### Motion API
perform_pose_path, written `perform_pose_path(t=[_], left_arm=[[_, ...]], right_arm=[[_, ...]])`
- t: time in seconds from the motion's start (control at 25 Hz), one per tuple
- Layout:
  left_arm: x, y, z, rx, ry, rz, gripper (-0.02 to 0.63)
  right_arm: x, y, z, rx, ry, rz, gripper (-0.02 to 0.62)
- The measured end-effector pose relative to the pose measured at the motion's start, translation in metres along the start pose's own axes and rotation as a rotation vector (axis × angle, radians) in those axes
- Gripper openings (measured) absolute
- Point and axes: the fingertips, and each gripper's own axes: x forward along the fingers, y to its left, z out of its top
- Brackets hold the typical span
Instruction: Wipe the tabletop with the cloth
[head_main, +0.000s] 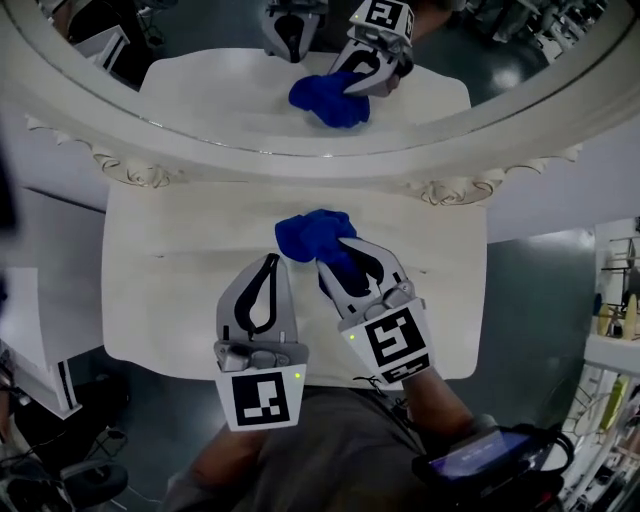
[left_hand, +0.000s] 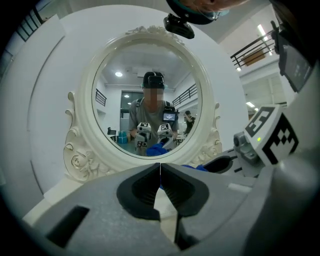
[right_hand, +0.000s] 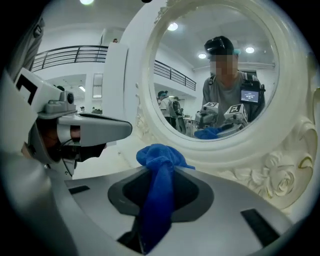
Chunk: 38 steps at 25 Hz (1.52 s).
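A bunched blue cloth (head_main: 308, 235) lies on the white tabletop (head_main: 180, 290) just in front of the mirror. My right gripper (head_main: 338, 252) is shut on the cloth's near side. In the right gripper view a strip of the cloth (right_hand: 159, 200) runs down between the jaws, and the rest bulges out past the tips. My left gripper (head_main: 270, 264) hovers just left of the cloth with its jaws shut and nothing between them. In the left gripper view its tips (left_hand: 160, 172) meet, and a bit of the cloth (left_hand: 196, 167) shows beyond them.
A large oval mirror in an ornate white frame (head_main: 130, 172) stands along the table's back edge and reflects both grippers and the cloth. The tabletop ends close on the left, right and front (head_main: 150, 358). Shelving (head_main: 615, 320) stands at the far right.
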Motion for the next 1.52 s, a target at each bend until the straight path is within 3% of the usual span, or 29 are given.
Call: perform_pose_path(t=[0.24,0.36,0.68,0.84,1.52], left_arm=[[0.015,0.017,0.009,-0.075,0.058,0.022,0.017],[0.021,0.021,0.013,-0.052,0.082,0.013,0.017],[0.02,0.021,0.009,-0.119,0.122,-0.007,0.017],[0.034,0.014,-0.008,-0.101,0.145,-0.047,0.017],[0.035,-0.005,0.014,-0.068,0.142,0.011,0.017]], right_arm=[[0.026,-0.023,0.02,-0.008,0.041,-0.011,0.103],[0.039,-0.031,0.028,-0.005,0.057,-0.009,0.103],[0.044,-0.035,0.021,0.007,0.174,-0.017,0.103],[0.061,-0.043,0.012,-0.011,0.201,-0.024,0.103],[0.052,-0.049,0.024,-0.013,0.19,0.02,0.1]])
